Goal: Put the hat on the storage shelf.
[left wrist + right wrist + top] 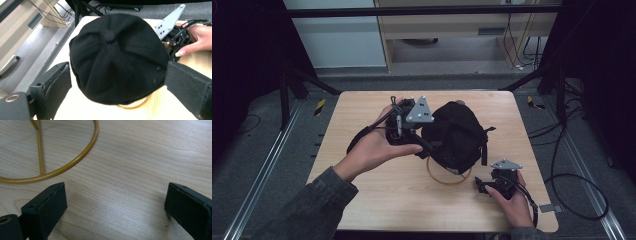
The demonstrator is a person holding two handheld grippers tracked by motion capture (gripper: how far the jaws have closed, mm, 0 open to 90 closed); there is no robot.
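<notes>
A black cap (457,135) sits on a gold wire stand whose ring base (447,181) rests on the wooden table (387,200). My left gripper (424,142) is held at the cap's left side. In the left gripper view it (118,73) is open, its jaws spread wide on either side of the cap (117,57), and the right jaw is close against the cap's edge. My right gripper (487,186) hovers low near the table's front right. It (116,195) is open over bare wood, with the ring base (75,161) just beyond its left jaw.
The table's front and left areas are bare wood. Cables (572,190) trail off the right edge onto the grey floor. Dark frame legs (297,80) and a pale cabinet (452,30) stand beyond the far edge.
</notes>
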